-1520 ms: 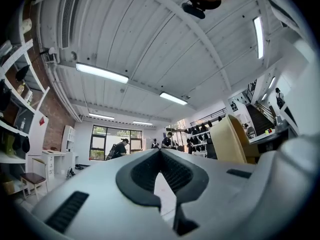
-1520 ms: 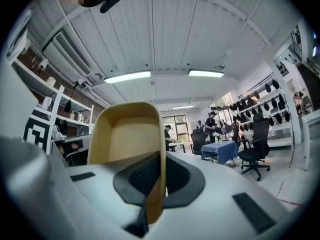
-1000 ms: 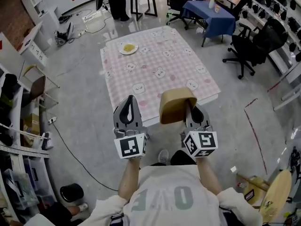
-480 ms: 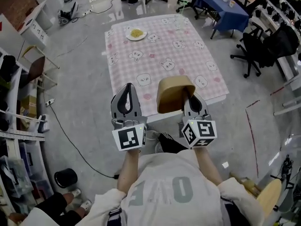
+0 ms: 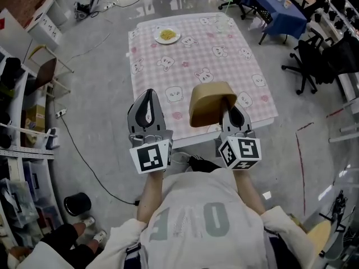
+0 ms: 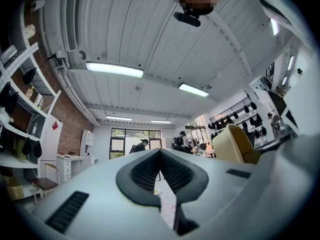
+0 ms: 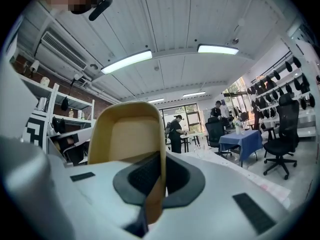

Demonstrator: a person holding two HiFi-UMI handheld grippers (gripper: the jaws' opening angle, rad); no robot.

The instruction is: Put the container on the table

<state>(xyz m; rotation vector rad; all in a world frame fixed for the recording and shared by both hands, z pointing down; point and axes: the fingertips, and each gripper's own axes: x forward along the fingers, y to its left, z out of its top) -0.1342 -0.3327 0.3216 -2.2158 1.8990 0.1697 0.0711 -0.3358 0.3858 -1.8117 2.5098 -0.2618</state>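
I hold a tan rectangular container [image 5: 210,102] by its near wall in my right gripper [image 5: 232,109], jaws shut on that rim; it hangs over the near edge of the pink checked table [image 5: 193,52]. In the right gripper view the container [image 7: 127,144] rises upright between the jaws, its open side facing me. My left gripper [image 5: 146,110] is level beside it on the left, shut and empty, just short of the table's near edge. From the left gripper view the container [image 6: 234,144] shows at the right, and the left gripper [image 6: 161,166] has its pads together.
A white plate of yellow food [image 5: 167,36] sits at the table's far left and a clear glass [image 5: 221,22] at the far right. A blue-clothed table [image 5: 277,1] and black office chairs [image 5: 315,58] stand to the right, shelves [image 5: 19,144] to the left. A cable [image 5: 84,167] crosses the floor.
Both grippers and the container have come forward toward the table; the table's near edge now lies under the container. Neither grip has changed.
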